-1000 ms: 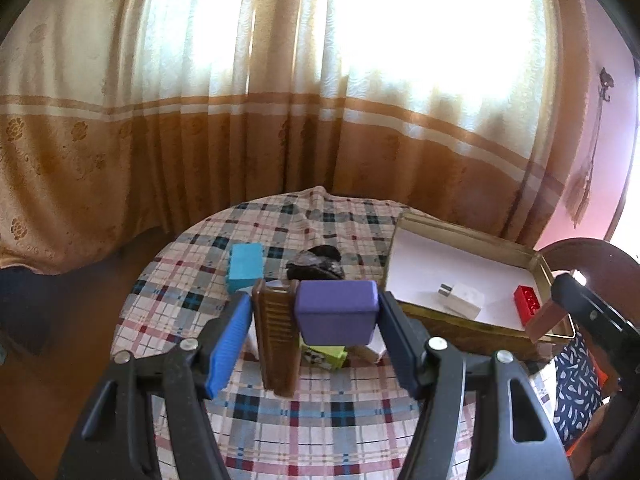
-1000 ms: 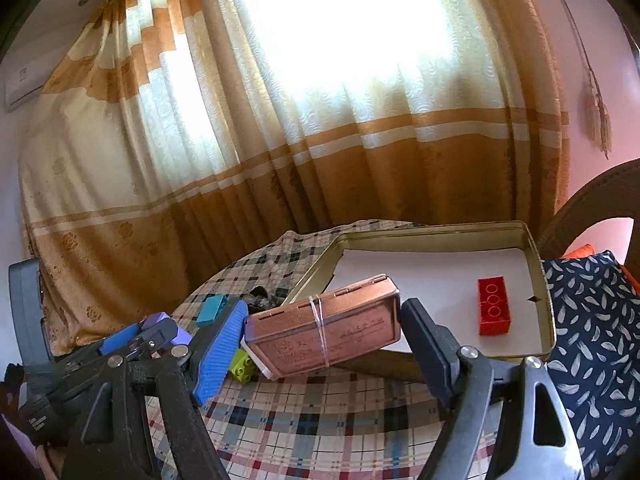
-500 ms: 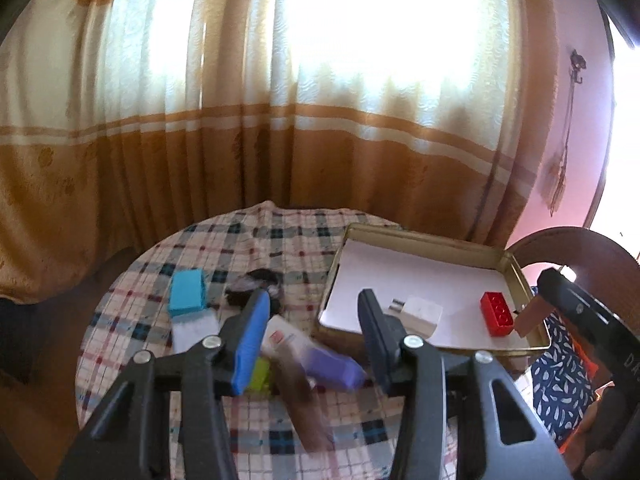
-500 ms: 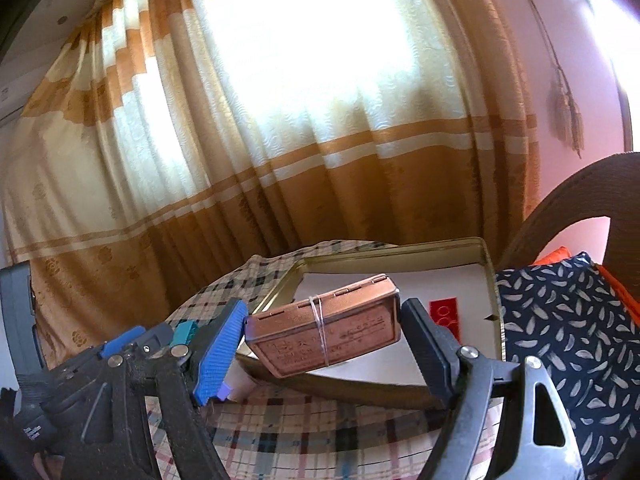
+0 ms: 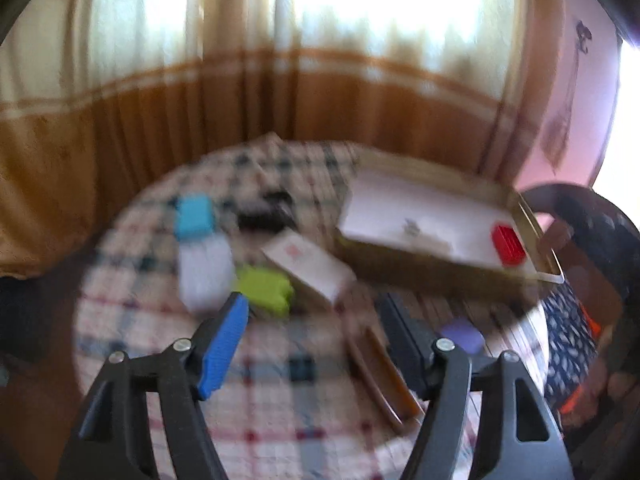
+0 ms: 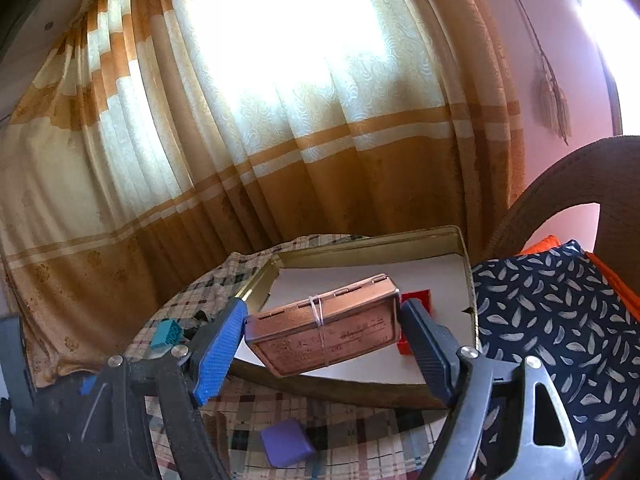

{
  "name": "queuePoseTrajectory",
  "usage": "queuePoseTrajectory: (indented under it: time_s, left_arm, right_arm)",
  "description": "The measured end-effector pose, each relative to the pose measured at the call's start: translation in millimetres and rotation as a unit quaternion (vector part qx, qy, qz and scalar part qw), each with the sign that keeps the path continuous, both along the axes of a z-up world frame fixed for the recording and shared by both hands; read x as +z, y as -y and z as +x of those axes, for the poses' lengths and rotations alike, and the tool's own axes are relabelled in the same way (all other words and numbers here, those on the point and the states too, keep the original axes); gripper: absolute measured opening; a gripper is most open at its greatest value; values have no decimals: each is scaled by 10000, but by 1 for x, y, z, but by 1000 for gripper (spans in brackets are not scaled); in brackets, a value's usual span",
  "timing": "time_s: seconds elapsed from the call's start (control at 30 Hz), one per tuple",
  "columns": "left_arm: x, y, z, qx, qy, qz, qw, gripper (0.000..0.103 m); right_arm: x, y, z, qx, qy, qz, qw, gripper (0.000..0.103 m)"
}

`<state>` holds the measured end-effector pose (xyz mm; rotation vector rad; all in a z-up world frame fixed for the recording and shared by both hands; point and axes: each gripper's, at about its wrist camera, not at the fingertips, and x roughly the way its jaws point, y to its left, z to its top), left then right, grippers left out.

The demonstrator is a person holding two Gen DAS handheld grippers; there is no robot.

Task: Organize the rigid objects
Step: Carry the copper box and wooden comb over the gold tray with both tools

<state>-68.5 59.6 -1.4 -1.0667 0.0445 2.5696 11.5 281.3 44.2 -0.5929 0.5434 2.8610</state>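
Clamped in the right gripper [image 6: 322,326], copper tin [image 6: 326,326] wears a rubber band

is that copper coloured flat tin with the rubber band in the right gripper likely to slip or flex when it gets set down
The copper-coloured flat tin looks rigid: straight edges, hinged lid, no bowing between the right gripper pads. Its smooth sides might slip, since it hangs tilted, gripped only at its ends. The white rubber band probably keeps the lid closed.

Your left gripper [image 5: 316,336] points down at a slant; its jaws have just been opening and stand apart with nothing clamped between the pads. Your right gripper [image 6: 322,330] is tilted slightly downward, its jaws set wide and pressed on both ends of a copper tin [image 6: 326,324].
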Motion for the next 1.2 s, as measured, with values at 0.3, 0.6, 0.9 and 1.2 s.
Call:
queuePoseTrajectory:
  time_s: [0.3,0.6,0.9,1.2]
  left_arm:
    - [-32,-47,7,-258,455,-359,9980,65]
    - [-39,-60,10,-177,533,-627,9964,62]
    - [-58,-51,1,-85,842,-437,9955,24]
    - [-32,-31,-1,-78,535,89,9985,24]
  right_arm:
    - [2,-11,14,-145,-23,-8,9999,81]
    - [4,-16,22,-181,-78,-18,9998,81]
    - [2,-18,23,-162,-75,-81,9998,81]
    - [6,-15,24,-181,-103,-51,9998,81]
